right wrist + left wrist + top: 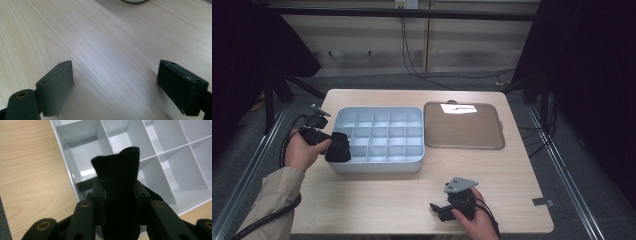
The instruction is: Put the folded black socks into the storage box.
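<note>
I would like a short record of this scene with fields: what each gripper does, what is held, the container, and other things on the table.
left gripper: shut on the black cloth roll, over the near left corner of the organizer
right gripper: open, nothing between the jaws, low over bare table
organizer: pale blue, many compartments, those in view empty
lid: flat, right of the organizer

left tool point(333, 145) clamped shut around its load, right tool point(438, 210) spread wide.
</note>
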`<state>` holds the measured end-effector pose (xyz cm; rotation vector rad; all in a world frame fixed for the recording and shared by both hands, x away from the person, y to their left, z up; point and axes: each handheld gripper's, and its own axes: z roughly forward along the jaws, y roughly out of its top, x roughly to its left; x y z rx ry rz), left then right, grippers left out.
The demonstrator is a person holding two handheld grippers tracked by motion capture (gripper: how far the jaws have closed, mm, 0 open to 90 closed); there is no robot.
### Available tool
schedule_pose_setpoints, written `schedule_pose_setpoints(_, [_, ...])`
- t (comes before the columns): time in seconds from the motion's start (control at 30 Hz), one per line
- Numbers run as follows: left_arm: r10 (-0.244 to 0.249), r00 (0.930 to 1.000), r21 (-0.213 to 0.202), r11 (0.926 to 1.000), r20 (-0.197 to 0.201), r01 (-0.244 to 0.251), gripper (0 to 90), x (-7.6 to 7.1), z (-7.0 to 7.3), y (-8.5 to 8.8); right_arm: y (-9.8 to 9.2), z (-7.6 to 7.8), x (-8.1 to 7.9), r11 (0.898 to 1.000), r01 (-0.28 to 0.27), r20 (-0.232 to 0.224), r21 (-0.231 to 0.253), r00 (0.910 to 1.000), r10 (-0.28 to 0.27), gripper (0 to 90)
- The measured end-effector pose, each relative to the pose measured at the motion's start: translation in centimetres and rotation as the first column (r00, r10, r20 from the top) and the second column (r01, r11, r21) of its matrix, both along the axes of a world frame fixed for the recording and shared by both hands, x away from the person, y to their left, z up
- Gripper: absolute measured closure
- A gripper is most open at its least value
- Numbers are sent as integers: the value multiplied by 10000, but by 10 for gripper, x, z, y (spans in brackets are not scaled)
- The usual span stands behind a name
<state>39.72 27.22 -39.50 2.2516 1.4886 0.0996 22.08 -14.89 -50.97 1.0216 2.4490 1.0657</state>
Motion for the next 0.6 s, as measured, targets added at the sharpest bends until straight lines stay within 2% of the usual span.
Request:
schedule_pose_setpoints(0.2, [0, 10000, 163, 9999, 35, 0, 683, 0, -2, -2, 0, 0, 0, 10000, -1, -1, 1, 10000, 1, 135])
schedule_pose_setpoints(0.43, [-138, 9999, 592, 9982, 51, 135, 682, 1, -5, -4, 0, 0, 0, 10000, -9, 10, 2, 10000, 9, 134])
schedule_pose_setpoints(0.47, [-32, 10000, 596, 9982, 88, 27, 682, 1, -6, -6, 0, 0, 0, 10000, -12, 11, 9, 10000, 12, 135])
schedule_pose_setpoints(0.6, [-198, 9998, 883, 9959, 20, 196, 682, 1, -9, -8, 0, 0, 0, 10000, -18, 13, 7, 10000, 18, 134])
